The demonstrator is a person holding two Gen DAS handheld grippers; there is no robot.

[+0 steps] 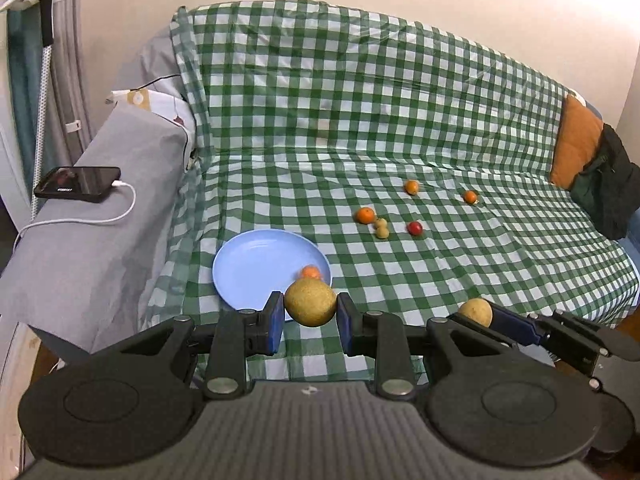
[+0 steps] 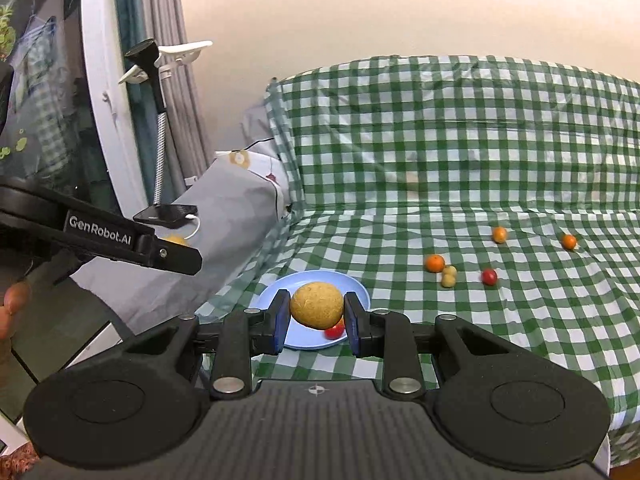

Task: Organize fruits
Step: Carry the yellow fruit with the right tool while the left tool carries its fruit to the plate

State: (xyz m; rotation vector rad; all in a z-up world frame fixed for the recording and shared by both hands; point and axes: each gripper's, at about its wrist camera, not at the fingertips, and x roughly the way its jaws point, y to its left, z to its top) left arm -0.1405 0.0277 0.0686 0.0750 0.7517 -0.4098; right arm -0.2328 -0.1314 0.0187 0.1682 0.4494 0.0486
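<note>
Left-wrist view, left to right. A black smartphone (image 1: pixel 77 189) with a white charging cable (image 1: pixel 80 220) lies on the grey-covered sofa armrest (image 1: pixel 100 240) at the left edge. Right of it, a round light-blue plastic plate (image 1: pixel 256 264) rests on the green-and-white checked cloth (image 1: pixel 360 120) at lower centre of the frame; a small orange fruit (image 1: pixel 310 272) sits at its near right rim.

The left gripper (image 1: pixel 310 320), bottom centre, is clamped on a round yellow-brown pear (image 1: pixel 310 304), its blue pads touching both sides (held clear of the cloth, just in front of the plate).

Loose fruit lies right of centre: a larger orange mandarin (image 1: pixel 365 215), two small pale-yellow fruits (image 1: pixel 381 228) touching each other just beside it, a red cherry tomato (image 1: pixel 415 228), and two small orange kumquats (image 1: pixel 411 187) (image 1: pixel 470 197) farther back.

At lower right the right gripper (image 1: pixel 480 316) grips a second yellow-brown pear (image 1: pixel 475 311). An orange cushion (image 1: pixel 576 144) leans at the right edge.

Right-wrist view: the right gripper's pads press that pear, in front of the plate; a red fruit (image 2: pixel 334 332) lies on the plate below it.
</note>
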